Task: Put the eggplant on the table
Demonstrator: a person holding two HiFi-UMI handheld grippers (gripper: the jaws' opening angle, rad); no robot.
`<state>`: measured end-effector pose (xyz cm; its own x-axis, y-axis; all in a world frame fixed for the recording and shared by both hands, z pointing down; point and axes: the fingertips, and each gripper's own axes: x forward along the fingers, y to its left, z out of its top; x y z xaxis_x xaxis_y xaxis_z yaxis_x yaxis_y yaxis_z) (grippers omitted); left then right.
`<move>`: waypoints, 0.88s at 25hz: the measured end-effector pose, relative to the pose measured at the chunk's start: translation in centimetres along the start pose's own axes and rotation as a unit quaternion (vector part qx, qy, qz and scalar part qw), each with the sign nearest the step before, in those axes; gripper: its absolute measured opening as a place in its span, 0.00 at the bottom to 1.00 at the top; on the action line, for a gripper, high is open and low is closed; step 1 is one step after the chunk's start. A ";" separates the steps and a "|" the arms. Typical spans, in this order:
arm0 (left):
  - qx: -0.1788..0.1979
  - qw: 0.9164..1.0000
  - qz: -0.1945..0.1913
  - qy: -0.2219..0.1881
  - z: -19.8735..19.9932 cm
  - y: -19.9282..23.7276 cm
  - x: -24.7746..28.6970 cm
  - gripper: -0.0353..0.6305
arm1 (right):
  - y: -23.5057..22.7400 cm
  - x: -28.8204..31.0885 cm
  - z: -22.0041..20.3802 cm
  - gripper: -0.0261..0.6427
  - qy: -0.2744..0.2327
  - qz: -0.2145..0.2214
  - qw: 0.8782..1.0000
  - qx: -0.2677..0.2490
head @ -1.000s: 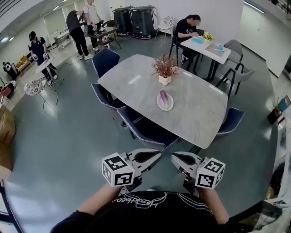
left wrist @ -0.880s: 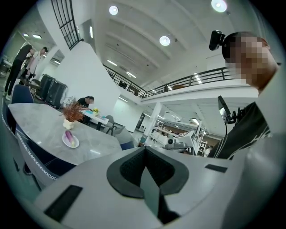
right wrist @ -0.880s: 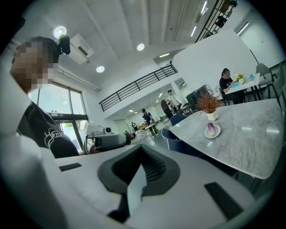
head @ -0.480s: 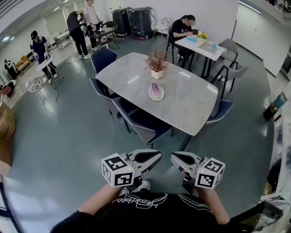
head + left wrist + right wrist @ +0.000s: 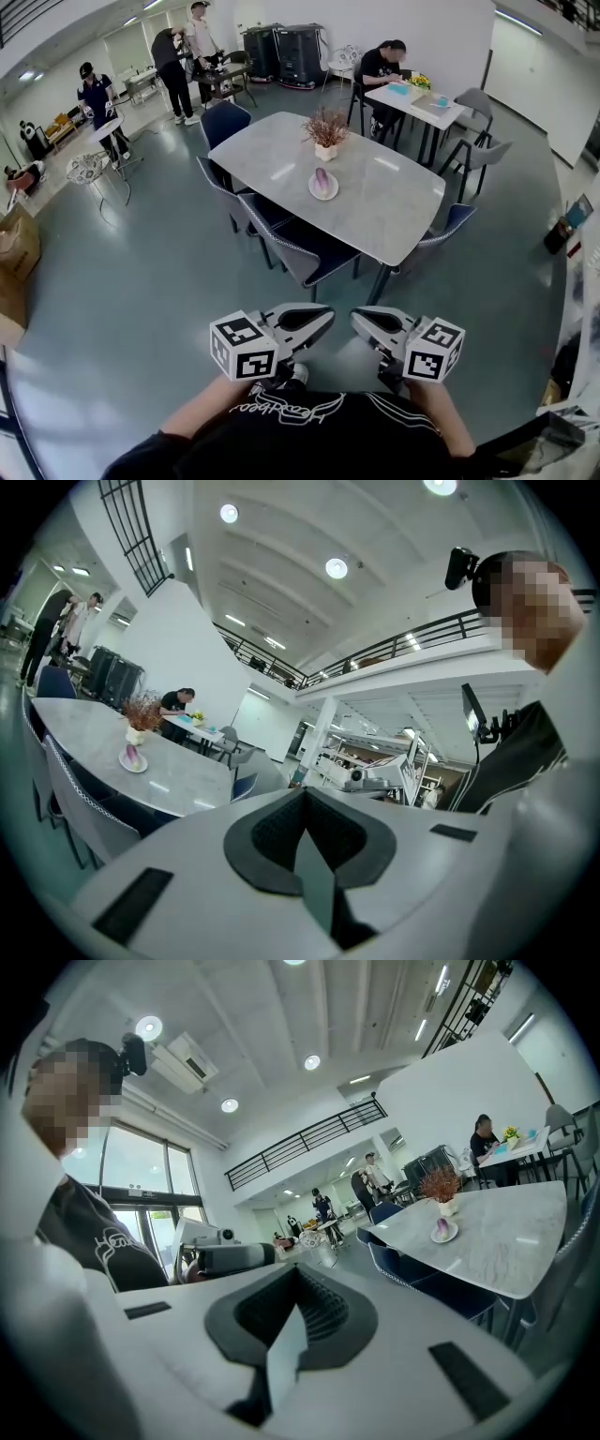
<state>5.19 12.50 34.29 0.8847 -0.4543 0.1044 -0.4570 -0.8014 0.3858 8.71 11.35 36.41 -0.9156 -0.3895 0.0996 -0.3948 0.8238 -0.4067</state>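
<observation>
A purple eggplant [image 5: 322,180] lies on a white plate [image 5: 334,190] near the middle of the grey marble table [image 5: 394,216], far ahead of me. Both gripper views show it small in the distance, the eggplant [image 5: 130,756] at the left in one and the eggplant [image 5: 441,1229] at the right in the other. My left gripper [image 5: 327,314] and right gripper [image 5: 357,319] are held side by side close to my body, over the floor. Both are shut with nothing between their jaws. They are well short of the table.
Blue chairs [image 5: 305,255] line the table's near side and ends. A pot of dried flowers [image 5: 326,131] stands behind the plate. A person sits at a second table [image 5: 417,97] at the back. Other people stand at the far left, and cardboard boxes [image 5: 17,251] sit by the left wall.
In the head view the table and plate have shifted upward and look slightly smaller. Both grippers keep the same shut, side-by-side pose in front of my body.
</observation>
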 end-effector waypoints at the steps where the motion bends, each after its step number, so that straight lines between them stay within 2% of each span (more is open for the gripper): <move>1: 0.000 1.000 -0.002 -0.002 0.0 -0.6 -0.1 0.06 | 0.4 -0.4 0.1 0.05 -0.003 0.001 1.000 -0.002; 7: 0.015 1.000 0.000 -0.006 -0.6 -3.7 -0.5 0.06 | 2.5 -2.3 -0.2 0.05 -0.010 0.008 1.000 -0.017; 22: 0.004 1.000 0.002 -0.012 -2.0 -6.8 -1.4 0.06 | 5.8 -4.8 -1.8 0.05 -0.010 0.012 1.000 -0.021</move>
<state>7.21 19.31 33.33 0.8808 -0.4659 0.0840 -0.4608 -0.8031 0.3777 10.69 18.72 35.21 -0.9235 -0.3768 0.0726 -0.3757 0.8493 -0.3708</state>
